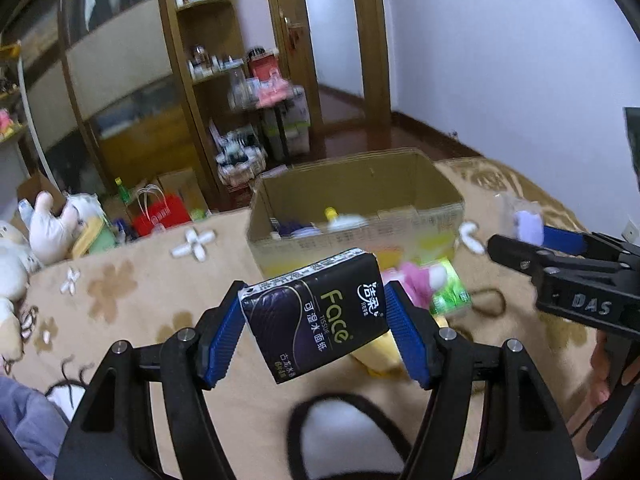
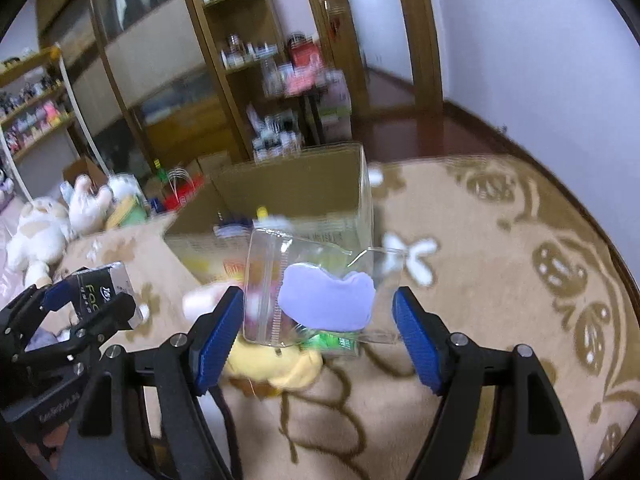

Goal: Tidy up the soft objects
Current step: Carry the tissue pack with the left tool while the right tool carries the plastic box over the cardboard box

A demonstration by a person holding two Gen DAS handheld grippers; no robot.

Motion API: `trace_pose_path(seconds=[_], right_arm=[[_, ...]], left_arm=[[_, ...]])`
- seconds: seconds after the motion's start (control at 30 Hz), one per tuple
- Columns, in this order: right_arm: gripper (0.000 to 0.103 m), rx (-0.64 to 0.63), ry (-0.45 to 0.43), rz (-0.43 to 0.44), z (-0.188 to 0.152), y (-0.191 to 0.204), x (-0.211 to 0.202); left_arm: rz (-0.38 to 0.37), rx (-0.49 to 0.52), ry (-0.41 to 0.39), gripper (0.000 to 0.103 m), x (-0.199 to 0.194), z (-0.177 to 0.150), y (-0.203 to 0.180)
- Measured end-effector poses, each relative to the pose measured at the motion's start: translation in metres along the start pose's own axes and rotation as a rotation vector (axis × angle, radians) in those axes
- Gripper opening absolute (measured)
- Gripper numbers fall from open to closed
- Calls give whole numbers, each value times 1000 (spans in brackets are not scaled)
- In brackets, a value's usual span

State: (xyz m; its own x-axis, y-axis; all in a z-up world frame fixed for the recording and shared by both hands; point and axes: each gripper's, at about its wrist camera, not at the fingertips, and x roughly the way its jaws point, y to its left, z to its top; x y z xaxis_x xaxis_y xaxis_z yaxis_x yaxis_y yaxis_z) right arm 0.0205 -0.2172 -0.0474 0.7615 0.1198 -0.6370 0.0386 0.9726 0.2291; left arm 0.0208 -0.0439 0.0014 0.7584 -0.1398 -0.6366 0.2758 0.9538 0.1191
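Note:
My left gripper [image 1: 314, 322] is shut on a black "Face" tissue pack [image 1: 316, 316], held above the beige blanket in front of an open cardboard box [image 1: 356, 208]. It also shows in the right wrist view [image 2: 100, 292]. My right gripper [image 2: 318, 330] holds a clear plastic pouch with a lilac item inside [image 2: 326, 300]; the left pad touches it, the right pad stands apart from the pouch body. The pouch shows at right in the left wrist view [image 1: 528, 224]. A yellow soft toy [image 2: 280, 368], a pink soft item [image 1: 416, 280] and a green tissue pack [image 1: 452, 296] lie before the box.
The box holds several items, one with a yellow cap [image 1: 331, 213]. Plush toys [image 1: 48, 232] and a red basket [image 1: 160, 212] sit at the left. Wooden shelves [image 1: 224, 80] and a doorway stand behind. A black strap [image 1: 488, 304] lies on the blanket.

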Motion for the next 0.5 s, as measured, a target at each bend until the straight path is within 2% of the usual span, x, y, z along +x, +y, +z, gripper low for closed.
trace_pose_path(seconds=[0.2,0.5], right_arm=[[80,-22,-145,20,24,9,-18],[80,-57,-205,10,60,12,-9]], left_arm=[[-8,-21,-70,68,-5,27,17],[13,18,-168,68,5,71,25]])
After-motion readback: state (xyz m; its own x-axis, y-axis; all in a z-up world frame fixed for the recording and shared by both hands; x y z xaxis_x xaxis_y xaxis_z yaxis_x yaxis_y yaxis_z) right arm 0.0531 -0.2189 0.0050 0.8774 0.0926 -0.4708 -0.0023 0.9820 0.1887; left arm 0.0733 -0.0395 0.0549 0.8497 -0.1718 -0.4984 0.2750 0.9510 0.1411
